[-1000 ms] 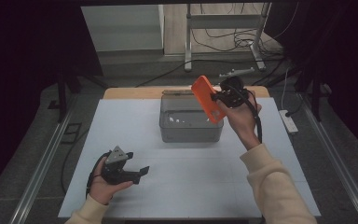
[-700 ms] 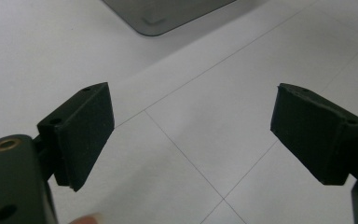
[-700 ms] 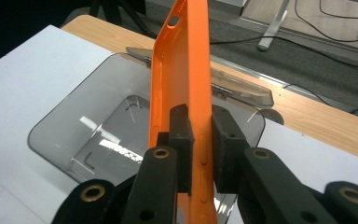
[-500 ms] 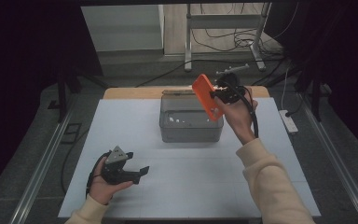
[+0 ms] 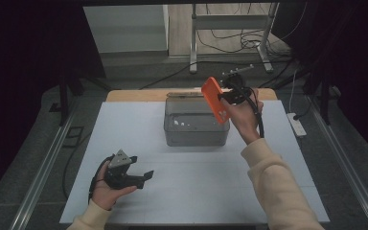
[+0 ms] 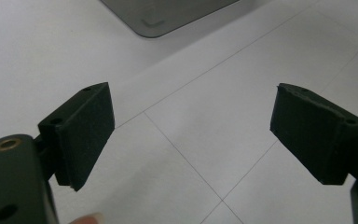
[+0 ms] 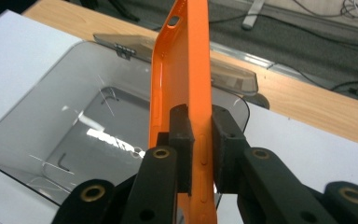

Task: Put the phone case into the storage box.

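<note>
White table (image 5: 124, 129), right hand-held gripper (image 7: 200, 154) raised, pinching orange case (image 7: 186, 74)

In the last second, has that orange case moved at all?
Yes. The orange case, pinched in the right claw, has shifted slightly away from the person, toward the far edge of the grey box beneath it.

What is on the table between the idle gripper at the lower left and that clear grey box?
Nothing: in the high view the white table is bare between the left gripper and the open grey box; the left gripper view agrees.
</note>
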A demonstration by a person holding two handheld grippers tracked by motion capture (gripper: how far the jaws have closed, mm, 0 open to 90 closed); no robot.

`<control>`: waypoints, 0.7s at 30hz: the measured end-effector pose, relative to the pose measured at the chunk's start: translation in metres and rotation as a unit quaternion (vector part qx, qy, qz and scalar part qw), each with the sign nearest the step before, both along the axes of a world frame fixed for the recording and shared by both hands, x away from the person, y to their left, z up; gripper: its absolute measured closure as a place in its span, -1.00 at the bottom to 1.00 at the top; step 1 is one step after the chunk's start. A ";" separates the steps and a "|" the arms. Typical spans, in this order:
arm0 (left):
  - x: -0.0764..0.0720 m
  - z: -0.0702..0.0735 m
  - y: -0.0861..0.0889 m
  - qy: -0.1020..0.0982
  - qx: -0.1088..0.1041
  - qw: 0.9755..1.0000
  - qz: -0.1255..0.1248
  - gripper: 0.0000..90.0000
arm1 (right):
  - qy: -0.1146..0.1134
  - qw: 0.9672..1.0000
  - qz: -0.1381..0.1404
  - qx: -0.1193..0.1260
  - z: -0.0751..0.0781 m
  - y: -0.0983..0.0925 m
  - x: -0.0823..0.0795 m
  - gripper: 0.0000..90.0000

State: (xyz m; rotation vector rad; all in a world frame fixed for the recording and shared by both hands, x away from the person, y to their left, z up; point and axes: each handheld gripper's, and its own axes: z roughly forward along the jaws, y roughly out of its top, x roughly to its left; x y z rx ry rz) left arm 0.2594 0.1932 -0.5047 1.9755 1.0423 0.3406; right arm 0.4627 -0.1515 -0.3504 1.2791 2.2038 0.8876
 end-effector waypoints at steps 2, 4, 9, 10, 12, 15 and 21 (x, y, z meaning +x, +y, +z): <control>0.000 0.000 0.000 0.001 0.000 1.000 0.000 -0.70 | 0.004 1.000 -0.004 -0.004 -0.002 0.000 0.002 0.79; 0.000 0.000 0.000 0.001 0.000 1.000 0.000 -0.70 | 0.011 1.000 -0.007 -0.002 -0.003 -0.001 0.006 0.79; 0.000 0.000 0.000 0.001 0.001 1.000 -0.001 -0.70 | 0.019 1.000 -0.015 -0.004 -0.006 -0.001 0.011 0.79; 0.000 0.000 0.000 0.000 0.001 1.000 0.000 -0.70 | 0.021 1.000 -0.015 -0.004 -0.006 -0.001 0.011 0.79; 0.000 0.000 0.000 0.000 0.002 1.000 0.000 -0.70 | 0.022 1.000 -0.016 -0.005 -0.006 0.000 0.012 0.79; 0.000 0.000 0.000 0.001 0.001 1.000 0.000 -0.70 | 0.022 1.000 -0.017 -0.004 -0.006 0.000 0.012 0.79; 0.000 0.000 0.000 0.000 0.001 1.000 -0.001 -0.70 | 0.034 0.999 -0.022 -0.005 -0.008 0.002 0.016 0.79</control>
